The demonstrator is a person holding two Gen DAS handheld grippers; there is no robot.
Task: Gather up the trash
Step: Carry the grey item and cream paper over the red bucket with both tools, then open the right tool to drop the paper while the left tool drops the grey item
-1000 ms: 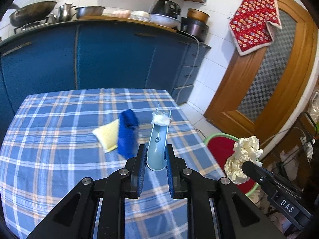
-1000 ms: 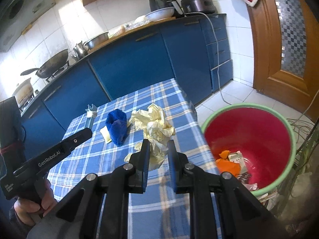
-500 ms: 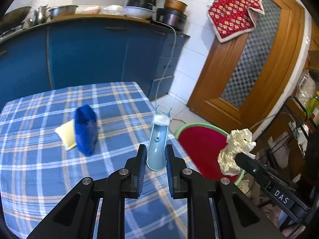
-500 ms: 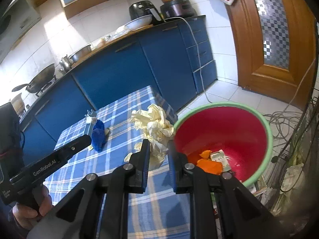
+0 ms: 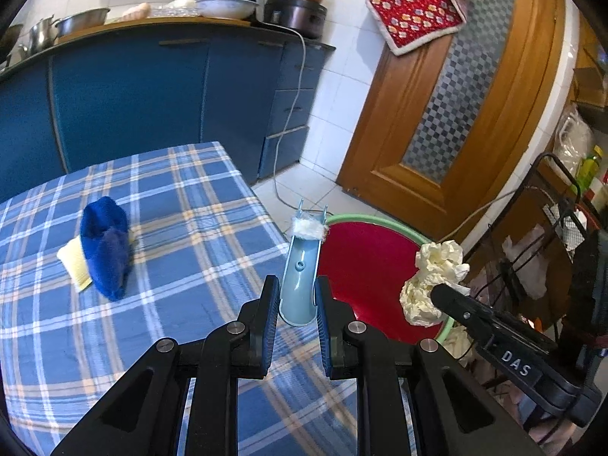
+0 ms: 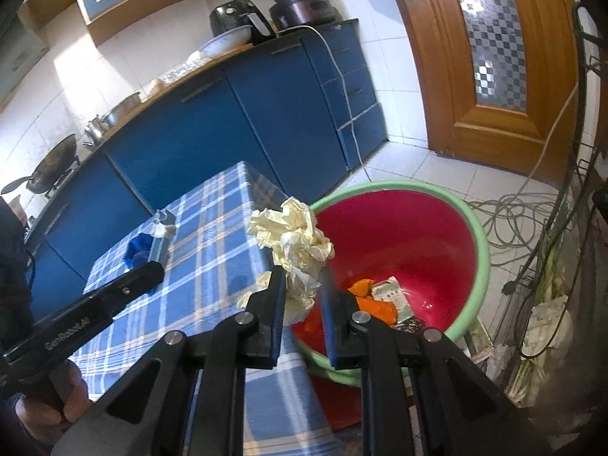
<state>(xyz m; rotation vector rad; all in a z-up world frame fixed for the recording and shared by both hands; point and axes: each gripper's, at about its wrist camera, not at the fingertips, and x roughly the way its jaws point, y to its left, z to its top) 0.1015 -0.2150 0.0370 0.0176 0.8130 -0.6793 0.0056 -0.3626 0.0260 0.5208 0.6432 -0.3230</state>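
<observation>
Left gripper (image 5: 295, 300): jaws clamped on a pale blue plastic piece (image 5: 300, 277) above the counter (image 5: 182, 235) edge. Right gripper (image 6: 302, 292): jaws pinched on crumpled yellowish paper (image 6: 294, 241), over the near rim of the red basin (image 6: 437, 235). Blue cloth (image 5: 104, 243) lay on a yellow sponge (image 5: 74, 262) mid-counter.

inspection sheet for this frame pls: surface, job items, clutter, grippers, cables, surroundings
Surface: table under blue plaid cloth.
Job's things: crumpled paper and pale blue plastic piece both held; red bin with green rim on the floor beside the table, orange scraps inside.
Clutter: blue cloth lying on a yellow sponge.
Grippers: left gripper shut on the plastic piece; right gripper shut on the paper, at the bin's rim.
Cables: white cord down the cabinets; loose cables on the floor.
Surroundings: blue cabinets, wooden door.
</observation>
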